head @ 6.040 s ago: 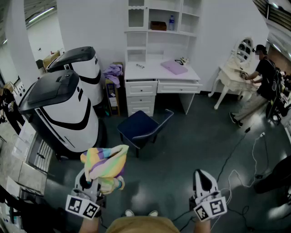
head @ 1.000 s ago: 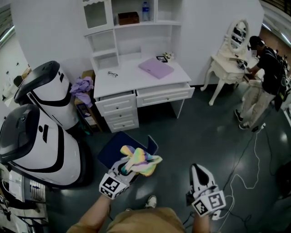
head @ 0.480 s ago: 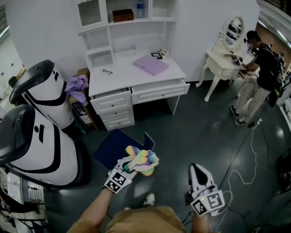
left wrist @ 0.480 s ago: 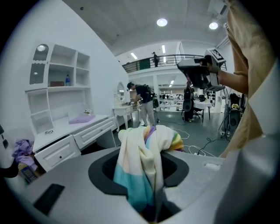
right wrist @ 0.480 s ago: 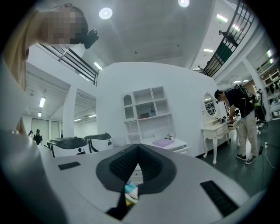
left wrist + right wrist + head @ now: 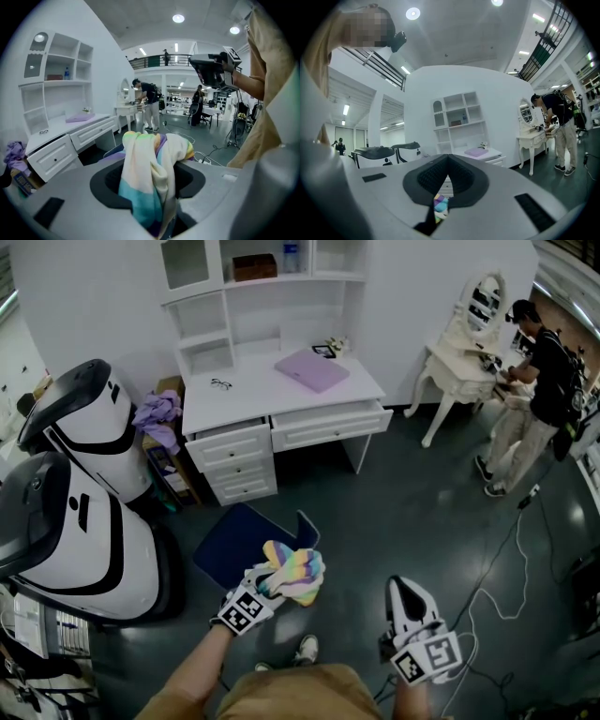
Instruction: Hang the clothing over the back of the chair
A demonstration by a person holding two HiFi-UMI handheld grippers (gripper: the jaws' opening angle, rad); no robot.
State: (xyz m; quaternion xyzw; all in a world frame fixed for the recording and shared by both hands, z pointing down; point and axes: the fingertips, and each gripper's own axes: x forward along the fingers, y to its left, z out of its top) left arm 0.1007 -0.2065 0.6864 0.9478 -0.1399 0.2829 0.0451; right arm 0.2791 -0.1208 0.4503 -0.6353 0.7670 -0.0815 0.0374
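Observation:
A pastel rainbow piece of clothing (image 6: 293,573) is bunched in my left gripper (image 6: 265,585), right over the back (image 6: 307,527) of a dark blue chair (image 6: 234,545). In the left gripper view the clothing (image 6: 150,178) droops through the left gripper (image 6: 149,159), whose jaws are opening, with dark gaps showing on both sides of the cloth. My right gripper (image 6: 405,601) hovers over the floor to the right, apart from the chair. Its jaws meet at the tip in the right gripper view (image 6: 449,157), with nothing held.
A white desk (image 6: 281,395) with drawers and a purple folder (image 6: 314,369) stands behind the chair. Two white-and-black machines (image 6: 75,521) crowd the left side. A person (image 6: 539,390) stands at a white vanity table (image 6: 464,362) far right. Cables (image 6: 506,559) trail across the floor.
My left gripper has sunk with the clothing toward the chair back, and the bundle now sits lower and more compact. The right gripper has stayed put.

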